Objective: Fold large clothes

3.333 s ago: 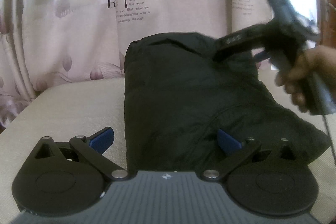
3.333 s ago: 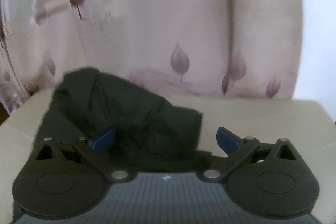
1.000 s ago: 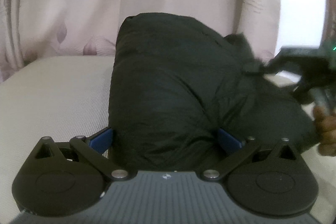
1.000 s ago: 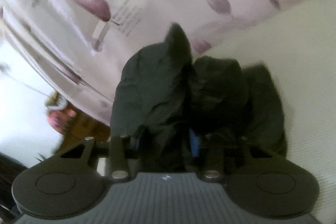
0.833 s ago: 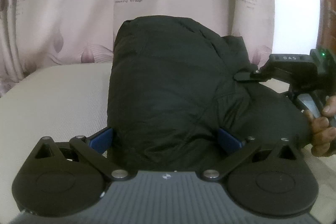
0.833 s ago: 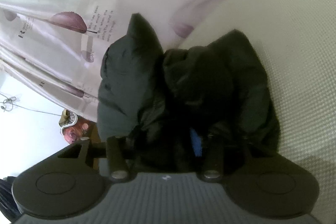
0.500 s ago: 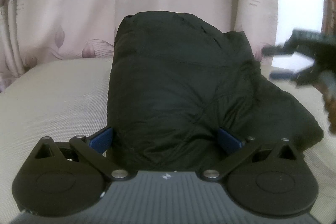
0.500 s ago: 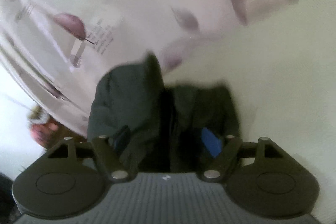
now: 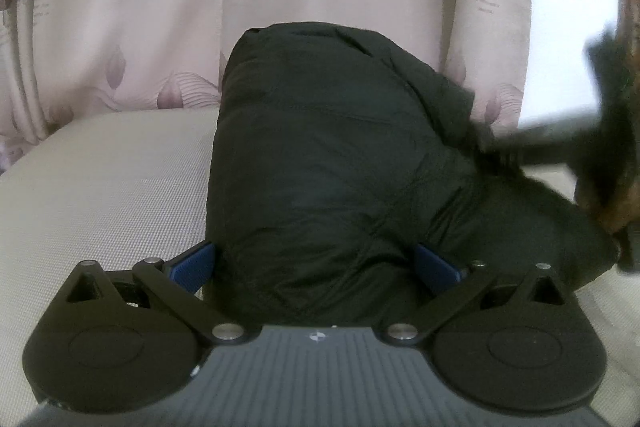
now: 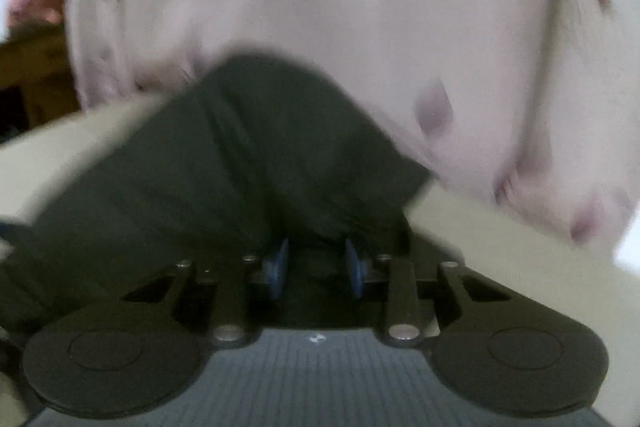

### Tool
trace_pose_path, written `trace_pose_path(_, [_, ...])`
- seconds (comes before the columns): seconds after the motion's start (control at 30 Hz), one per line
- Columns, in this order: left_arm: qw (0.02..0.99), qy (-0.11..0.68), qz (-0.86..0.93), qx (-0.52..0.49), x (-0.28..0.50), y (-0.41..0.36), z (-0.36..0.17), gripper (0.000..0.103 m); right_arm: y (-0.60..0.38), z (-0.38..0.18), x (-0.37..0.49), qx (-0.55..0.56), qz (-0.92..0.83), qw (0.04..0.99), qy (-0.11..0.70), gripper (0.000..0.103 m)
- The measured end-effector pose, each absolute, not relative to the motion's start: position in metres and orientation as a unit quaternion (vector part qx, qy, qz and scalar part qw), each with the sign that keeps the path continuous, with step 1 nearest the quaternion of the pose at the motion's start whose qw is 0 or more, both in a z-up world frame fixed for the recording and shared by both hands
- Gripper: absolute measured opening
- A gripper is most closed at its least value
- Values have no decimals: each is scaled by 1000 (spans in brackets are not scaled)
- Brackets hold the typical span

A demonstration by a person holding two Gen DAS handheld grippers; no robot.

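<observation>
We take the dark jacket [image 9: 320,163] as our landmark: it lies on the pale woven cushion [image 9: 104,171], folded into a thick bundle, with the leaf-printed curtain [image 9: 160,7] hanging just behind its far end. The left side of the bundle shows a clean, straight folded edge, so we judge the main folds as done. What seems left is the right side, where a looser lobe of fabric bulges outward and lies less tidy than the rest.

The bundle's long axis runs away from our left gripper [image 9: 316,263] toward the curtain, its rounded far end pointing at the curtain and its near end reaching between our left fingers.

Our left gripper sits at the near end of the jacket with its jaws spread wide, the blue pads [image 9: 192,263] on either side of the fabric and clamping nothing.

Our right gripper [image 10: 316,263] is at the jacket's right side. Its jaws are drawn narrow with dark fabric between the pads, so we judge it pinching a fold of the jacket, though the view is blurred.
</observation>
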State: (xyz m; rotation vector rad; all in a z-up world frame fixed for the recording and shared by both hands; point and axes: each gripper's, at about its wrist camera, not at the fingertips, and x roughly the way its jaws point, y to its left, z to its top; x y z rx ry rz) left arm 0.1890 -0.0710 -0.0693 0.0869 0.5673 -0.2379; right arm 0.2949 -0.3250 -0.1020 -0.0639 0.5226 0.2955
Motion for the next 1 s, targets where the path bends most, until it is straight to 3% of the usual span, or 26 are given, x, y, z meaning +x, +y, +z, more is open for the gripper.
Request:
trace_pose_path(0.1, [953,267,-127,63,185,-77,-70,103,-349,-132,299,27,138,948,285,28])
trace_pose_path(0.23, [951,278,-121,55,187,-75,-73,103,-352,-124,299,46,137,944,296,28])
trace_pose_path(0.4, [949,290,-119,36,191,-68,-72,103,-368,-83,248,89,140,966,200,30])
trace_pose_path(0.5, [949,290,-116,34,190,-69,-72,103,-350,-66,205,48,175,969,170,30])
trace_pose_path(0.63, [950,288,-113,33,188,-68,-73,103,-317,-92,188,-39,164,962,214,29])
trace_pose_path(0.8, [948,296,-107,51,187,-74,-67,103,-311,-128,207,5,150,960,238,28])
trace_pose_path(1.0, [948,299,-90,65,177,-73,-59,103,-316,-123,184,46,129,965,224,30])
